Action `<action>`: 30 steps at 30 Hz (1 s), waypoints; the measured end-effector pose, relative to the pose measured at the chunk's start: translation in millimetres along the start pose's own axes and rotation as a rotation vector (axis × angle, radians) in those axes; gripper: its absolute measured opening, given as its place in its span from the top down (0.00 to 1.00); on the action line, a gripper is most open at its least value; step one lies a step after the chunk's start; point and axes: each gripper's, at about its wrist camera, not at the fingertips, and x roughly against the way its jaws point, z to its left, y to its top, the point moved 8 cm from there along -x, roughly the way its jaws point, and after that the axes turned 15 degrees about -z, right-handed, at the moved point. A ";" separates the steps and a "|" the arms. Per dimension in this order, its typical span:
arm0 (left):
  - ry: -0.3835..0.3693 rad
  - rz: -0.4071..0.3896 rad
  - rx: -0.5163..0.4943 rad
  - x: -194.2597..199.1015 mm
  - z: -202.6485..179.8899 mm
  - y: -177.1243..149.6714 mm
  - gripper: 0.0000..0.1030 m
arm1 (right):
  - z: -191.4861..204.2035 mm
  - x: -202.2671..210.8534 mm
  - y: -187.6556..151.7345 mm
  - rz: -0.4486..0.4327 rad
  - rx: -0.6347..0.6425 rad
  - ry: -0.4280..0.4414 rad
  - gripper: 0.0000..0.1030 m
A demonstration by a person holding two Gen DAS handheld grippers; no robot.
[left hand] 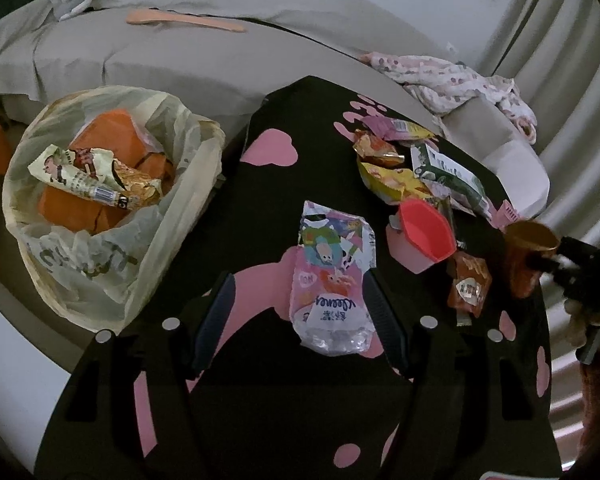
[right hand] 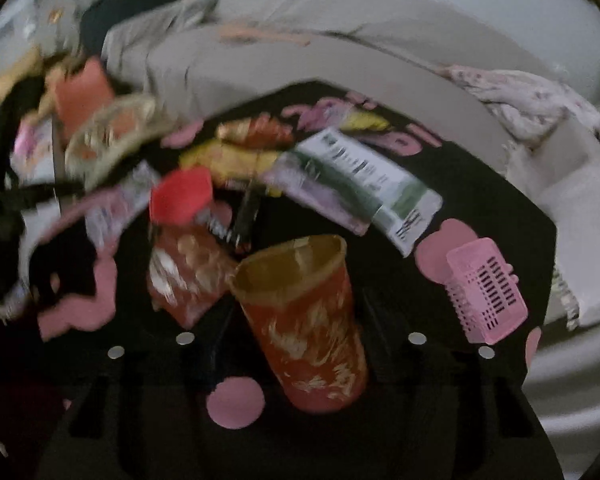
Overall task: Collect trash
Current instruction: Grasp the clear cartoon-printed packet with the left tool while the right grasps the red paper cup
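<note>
A bin lined with a pale plastic bag (left hand: 100, 208) stands left of the black table (left hand: 268, 168) and holds an orange box and a crumpled wrapper (left hand: 96, 178). My left gripper (left hand: 300, 304) is open, its jaws on either side of a pink Kleenex tissue pack (left hand: 332, 280) lying on the table. The pack touches the right finger (left hand: 384, 316). My right gripper (right hand: 296, 320) stands around a red paper cup (right hand: 304, 320); the view is blurred and I cannot tell whether the fingers press it. The cup (left hand: 528, 256) and right gripper also show at the right in the left wrist view.
Several snack wrappers (left hand: 396, 168), a red scoop-like cup (left hand: 424, 232) and an orange sachet (left hand: 468, 284) lie on the table's right half. A pink perforated basket (right hand: 488, 292) sits near the right edge. A grey bed (left hand: 204, 48) with a patterned cloth (left hand: 460, 80) lies behind.
</note>
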 end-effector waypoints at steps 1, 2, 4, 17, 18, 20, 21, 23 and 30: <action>-0.002 0.002 -0.003 -0.8 -0.6 -0.5 0.39 | -2.5 5.2 3.2 -0.026 -0.026 -0.009 0.50; -0.002 0.004 -0.004 -1.6 -1.0 -1.1 0.39 | -4.4 8.6 5.6 -0.044 -0.047 -0.012 0.50; -0.004 0.012 -0.003 -4.1 -1.1 -3.1 0.39 | -7.7 18.4 10.8 -0.098 -0.125 -0.003 0.50; 0.050 0.065 -0.085 -29.5 -4.1 -19.2 0.39 | -4.6 33.5 4.1 -0.221 -0.327 0.011 0.50; 0.059 0.062 -0.106 -34.0 -5.7 -17.7 0.39 | -4.1 33.0 2.0 -0.220 -0.328 0.010 0.50; 0.065 0.076 -0.126 -41.5 -8.6 -18.1 0.42 | -2.6 31.5 -1.5 -0.218 -0.332 0.006 0.50; 0.077 0.086 -0.136 -44.6 -10.7 -19.7 0.44 | -2.1 31.0 -3.1 -0.218 -0.336 0.005 0.50; 0.081 0.089 -0.168 -45.4 -17.7 -22.7 0.44 | -2.2 30.6 -6.7 -0.219 -0.341 -0.004 0.50; 0.102 0.081 -0.310 -39.8 -40.6 -35.1 0.75 | -4.9 29.2 -13.4 -0.220 -0.366 -0.020 0.50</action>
